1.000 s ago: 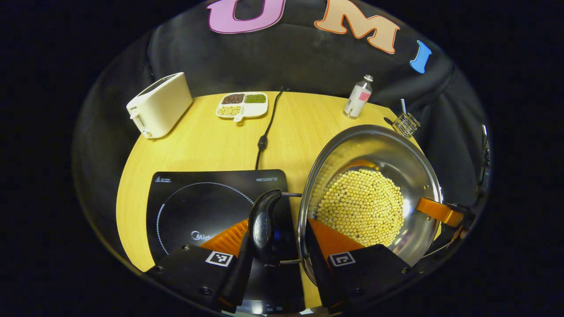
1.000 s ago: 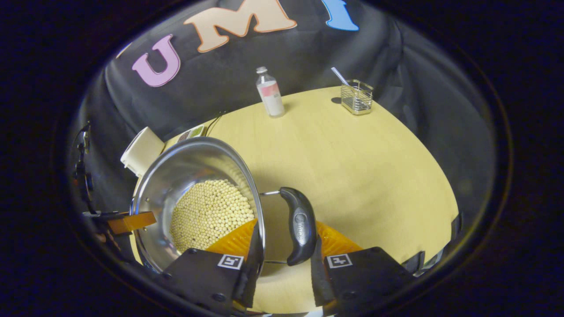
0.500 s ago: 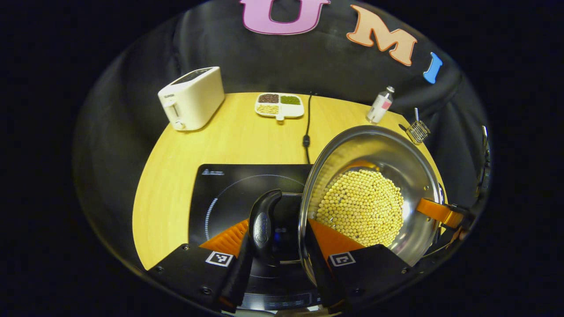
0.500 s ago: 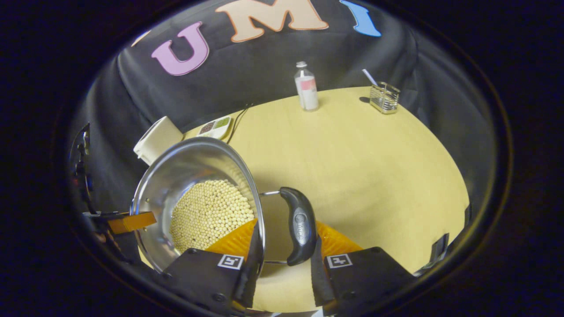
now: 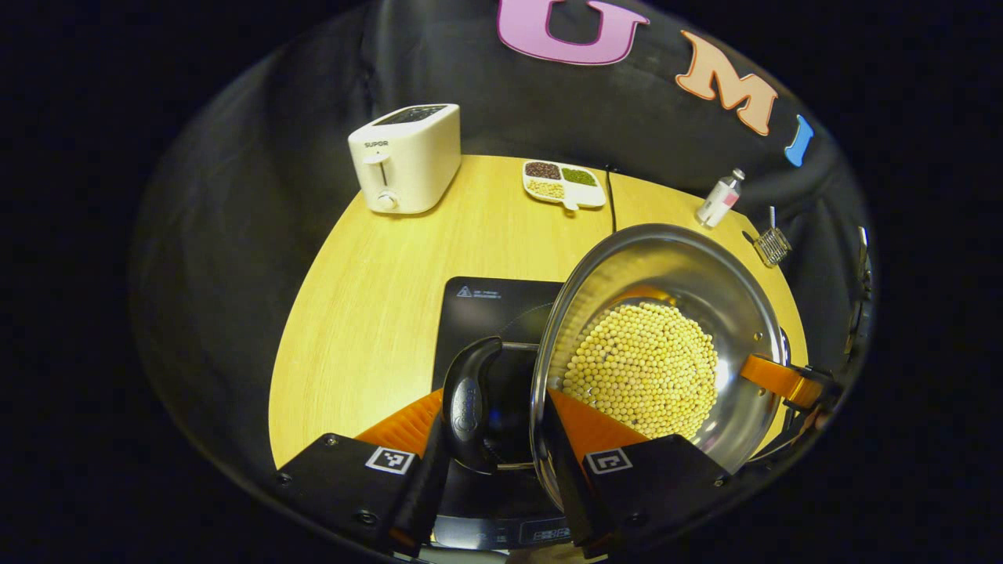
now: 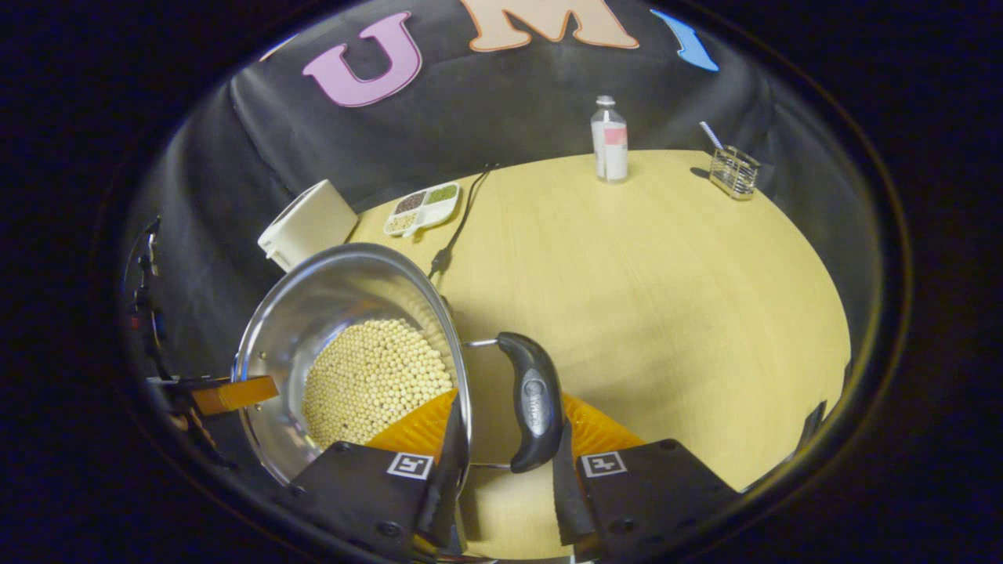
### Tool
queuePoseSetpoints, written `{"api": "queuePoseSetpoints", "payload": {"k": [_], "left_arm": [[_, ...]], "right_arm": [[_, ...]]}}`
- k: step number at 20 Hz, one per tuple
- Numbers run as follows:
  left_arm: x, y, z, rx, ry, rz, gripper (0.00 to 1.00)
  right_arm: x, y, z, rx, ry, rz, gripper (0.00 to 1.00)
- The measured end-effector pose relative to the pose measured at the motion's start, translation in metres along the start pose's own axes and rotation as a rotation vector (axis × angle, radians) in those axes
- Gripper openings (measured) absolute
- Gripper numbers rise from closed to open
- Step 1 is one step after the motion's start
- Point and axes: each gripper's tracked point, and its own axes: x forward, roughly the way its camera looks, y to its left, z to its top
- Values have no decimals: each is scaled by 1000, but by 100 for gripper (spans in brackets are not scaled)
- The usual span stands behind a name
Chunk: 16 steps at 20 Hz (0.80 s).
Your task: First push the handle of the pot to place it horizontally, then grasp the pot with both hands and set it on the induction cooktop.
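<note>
Over the induction cooktop (image 5: 486, 301), steel pot (image 5: 666, 266) w/ beans hangs above the counter (image 5: 376, 266). Left claw (image 5: 490, 439) pinches the left handle (image 5: 466, 399) and rim; right claw (image 6: 505, 446) pinches the right handle (image 6: 533, 399) and rim. Toaster (image 5: 406, 157) far left.

Silver pot (image 5: 689, 258) (pale yellow beans (image 5: 642, 368)), black cooktop (image 5: 486, 301), white toaster (image 5: 406, 157)

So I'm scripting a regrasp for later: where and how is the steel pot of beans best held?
By its two side loop handles, one gripper from each side. On the pot, the left handle and right handle lie flat and stick out, each already between a gripper's fingers.
</note>
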Motion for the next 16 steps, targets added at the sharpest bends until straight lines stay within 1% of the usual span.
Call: {"api": "queuePoseSetpoints", "payload": {"k": [3,4,5,6,7,8,9,10,11,12,13,14,15,16], "left_arm": [[-1,9,1,-12,4,8,65],[-1,14,-1,-15,6,11,67],[0,19,-1,-16,8,14,67],[0,24,-3,-17,10,16,67],[0,27,-2,-18,10,18,67],[0,31,-3,-19,12,20,65],[0,34,-3,-22,11,21,65],[0,35,-2,-25,11,22,65],[0,38,-3,-29,12,22,65],[2,40,-4,-34,14,21,67],[2,41,-4,-35,15,21,67],[3,41,-4,-36,16,21,67],[4,42,-3,-35,17,20,67],[5,42,-4,-34,18,20,65]], "right_arm": [[5,12,-2,-9,7,9,49],[7,15,-3,-11,10,12,49],[9,18,-4,-12,14,14,54],[11,22,-6,-13,18,17,49],[10,25,-7,-13,19,19,54],[11,28,-7,-12,19,22,54],[12,32,-7,-14,20,24,49],[12,33,-7,-17,20,25,54],[13,35,-7,-19,20,25,54],[13,36,-8,-23,21,25,48],[13,38,-8,-23,21,25,54],[13,39,-8,-23,22,25,49],[13,39,-8,-23,22,25,54],[13,39,-8,-22,23,25,49]]}}
